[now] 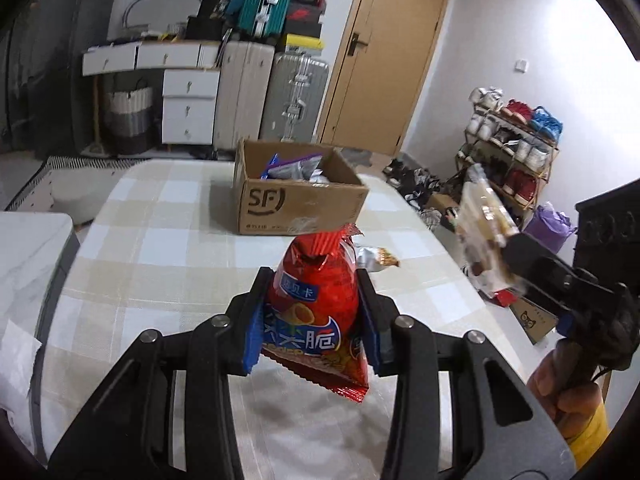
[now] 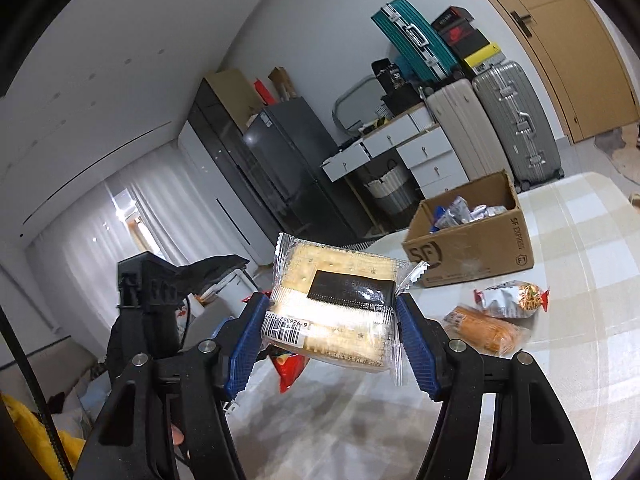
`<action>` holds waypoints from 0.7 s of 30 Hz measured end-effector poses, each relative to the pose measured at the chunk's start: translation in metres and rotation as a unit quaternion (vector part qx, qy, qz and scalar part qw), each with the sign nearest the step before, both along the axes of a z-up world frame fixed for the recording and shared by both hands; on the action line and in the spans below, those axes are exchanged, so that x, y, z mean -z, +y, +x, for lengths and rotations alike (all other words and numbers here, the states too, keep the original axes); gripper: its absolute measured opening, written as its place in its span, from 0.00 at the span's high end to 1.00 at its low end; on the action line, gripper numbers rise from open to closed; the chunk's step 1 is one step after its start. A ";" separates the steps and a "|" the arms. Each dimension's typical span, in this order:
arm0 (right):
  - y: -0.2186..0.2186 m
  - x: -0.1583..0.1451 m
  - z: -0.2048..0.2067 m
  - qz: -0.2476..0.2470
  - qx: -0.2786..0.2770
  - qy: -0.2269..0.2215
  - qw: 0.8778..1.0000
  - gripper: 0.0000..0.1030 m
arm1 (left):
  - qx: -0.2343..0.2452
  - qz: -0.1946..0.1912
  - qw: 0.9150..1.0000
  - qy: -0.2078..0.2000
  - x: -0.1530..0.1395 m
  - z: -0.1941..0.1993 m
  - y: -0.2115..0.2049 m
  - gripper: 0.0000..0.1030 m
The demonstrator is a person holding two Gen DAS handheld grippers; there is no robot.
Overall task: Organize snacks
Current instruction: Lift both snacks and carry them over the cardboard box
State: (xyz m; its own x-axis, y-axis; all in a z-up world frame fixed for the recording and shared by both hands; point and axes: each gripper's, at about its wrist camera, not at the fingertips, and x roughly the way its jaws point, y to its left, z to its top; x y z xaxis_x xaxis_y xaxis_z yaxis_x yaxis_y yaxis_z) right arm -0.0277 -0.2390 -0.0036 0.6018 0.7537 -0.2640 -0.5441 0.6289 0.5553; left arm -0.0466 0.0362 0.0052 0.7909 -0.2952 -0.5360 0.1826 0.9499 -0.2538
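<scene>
My left gripper [image 1: 314, 316] is shut on a red snack bag [image 1: 316, 300] and holds it above the checked table [image 1: 160, 240]. My right gripper [image 2: 332, 324] is shut on a clear pack of crackers [image 2: 336, 312], held in the air; the pack also shows at the right of the left wrist view [image 1: 484, 220]. An open SF cardboard box [image 1: 296, 196] with several snack bags inside stands at the table's far side [image 2: 468, 240]. A silver snack bag [image 2: 512, 298] and an orange snack pack [image 2: 486, 330] lie on the table near the box.
A white cabinet with drawers [image 1: 188, 104], suitcases [image 1: 296, 96] and a wooden door [image 1: 384, 52] stand behind the table. A shoe rack [image 1: 516, 152] is at the right. A grey fridge [image 2: 288, 168] stands at the left.
</scene>
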 end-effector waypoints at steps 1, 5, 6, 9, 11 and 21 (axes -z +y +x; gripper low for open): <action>0.002 -0.002 -0.005 -0.001 0.000 -0.002 1.000 0.37 | 0.002 -0.006 1.000 -0.004 -0.005 -0.010 0.001 0.65; 0.007 -0.007 -0.025 -0.007 0.001 0.000 1.000 0.37 | -0.004 -0.021 0.999 -0.024 -0.023 -0.046 0.010 0.64; 0.007 -0.008 -0.030 -0.009 0.000 0.000 1.000 0.37 | -0.005 -0.027 0.999 -0.028 -0.026 -0.052 0.012 0.64; 0.008 -0.010 -0.040 -0.016 0.003 -0.002 1.000 0.37 | -0.005 -0.035 0.998 -0.042 -0.038 -0.077 0.018 0.64; 0.008 -0.011 -0.045 -0.017 0.006 -0.002 1.000 0.37 | -0.004 -0.031 0.998 -0.052 -0.046 -0.093 0.018 0.64; 0.008 -0.025 -0.040 -0.022 0.014 -0.006 1.000 0.37 | 0.004 -0.042 0.998 -0.056 -0.061 -0.113 0.025 0.64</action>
State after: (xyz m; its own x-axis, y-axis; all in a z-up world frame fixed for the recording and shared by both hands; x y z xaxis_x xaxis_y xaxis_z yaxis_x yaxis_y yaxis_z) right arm -0.0680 -0.2306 0.0211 0.6250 0.7246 -0.2904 -0.5325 0.6677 0.5201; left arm -0.1593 0.0617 0.0667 0.8416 -0.3419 -0.4180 0.2214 0.9245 -0.3104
